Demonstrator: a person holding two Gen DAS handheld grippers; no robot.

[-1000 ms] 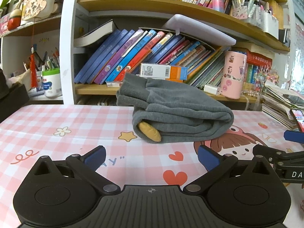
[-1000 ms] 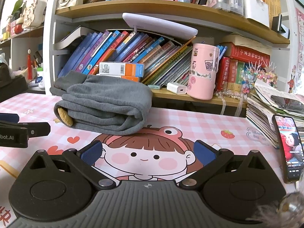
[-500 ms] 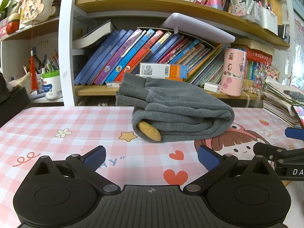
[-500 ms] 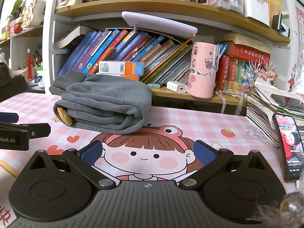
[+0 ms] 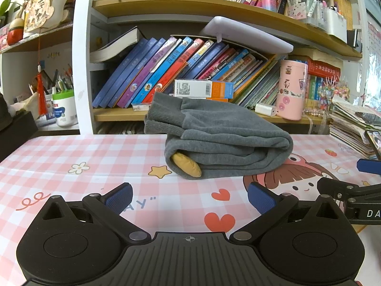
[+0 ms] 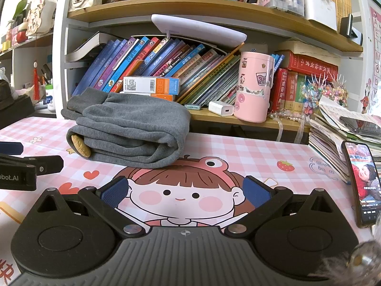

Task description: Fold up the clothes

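Both your grippers were empty at this frame. Left gripper (image 5: 189, 196) had its blue pads spread wide over the checked mat, nothing between them. Right gripper (image 6: 185, 189) was the same, pads apart above the cartoon girl print (image 6: 181, 190).

The grey sweatpants (image 5: 221, 138) sat folded in a thick bundle on the pink table mat (image 5: 71, 157), beyond both grippers and touching neither, toward the far edge just in front of the bookshelf (image 5: 190, 116). Ribbed cuffs (image 5: 162, 114) stuck out at the far left of the bundle, the rounded fold faced right, and a mustard-yellow patch (image 5: 187, 165) showed at the near-left corner. From the right wrist view the bundle was left of centre.

My read on handling: soft fleece, light, bulky, no stiffness, nothing fragile. Layers looked likely to slide and spring open if you pinched only the top one. If you had to move it, I'd have taken the whole stack at the rounded fold, or clamped through the cuffs, and not the loose near edges. The fold looked essentially finished.

Readable text: "DA" on the right gripper's body as seen by the left camera, "obot.AI" on the left gripper's body in the right view, "AY" printed on the mat. The white-and-orange box (image 6: 151, 85) had a barcode, with its print too small to read. The phone (image 6: 362, 181) at the right was lit, captions illegible.
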